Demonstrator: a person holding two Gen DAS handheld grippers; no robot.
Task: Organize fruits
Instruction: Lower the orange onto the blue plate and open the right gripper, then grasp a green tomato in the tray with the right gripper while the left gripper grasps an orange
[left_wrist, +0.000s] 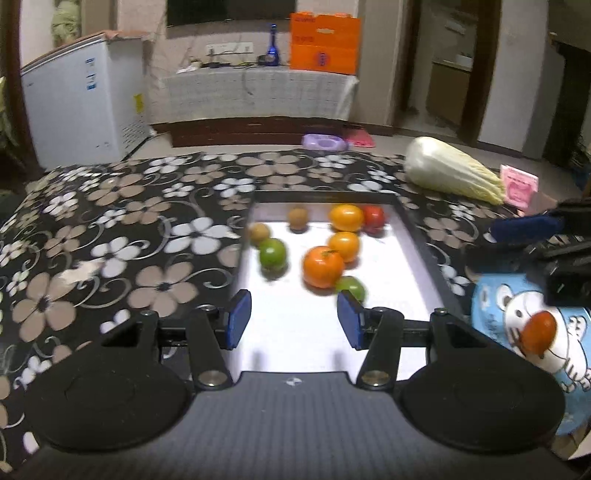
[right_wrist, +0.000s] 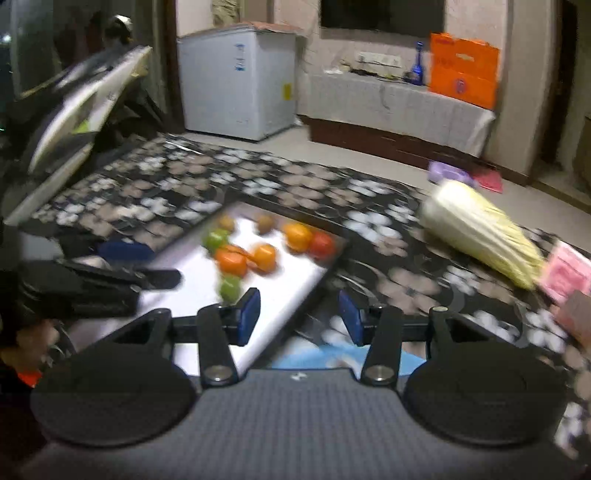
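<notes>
A silver tray (left_wrist: 424, 251) with a black rim holds several fruits: oranges (left_wrist: 323, 266), green ones (left_wrist: 272, 253), a red tomato (left_wrist: 373, 217) and brown kiwis (left_wrist: 298, 218). My left gripper (left_wrist: 294, 319) hovers open over the tray's near end, its blue pads empty. A blue cartoon bowl (left_wrist: 495, 306) stands right of the tray, and a small red tomato (left_wrist: 539, 334) shows blurred against its inside. My right gripper (right_wrist: 300, 316) is open above this bowl (right_wrist: 332, 356) with nothing between its pads. The same tray (right_wrist: 295, 288) lies to its left.
A Chinese cabbage (left_wrist: 450, 173) and a pink card (left_wrist: 519, 186) lie on the flowered tablecloth (left_wrist: 129, 221) at the far right. A white chest freezer (left_wrist: 81, 107) stands beyond the table on the left. A person's hand (right_wrist: 33, 339) shows at the left edge.
</notes>
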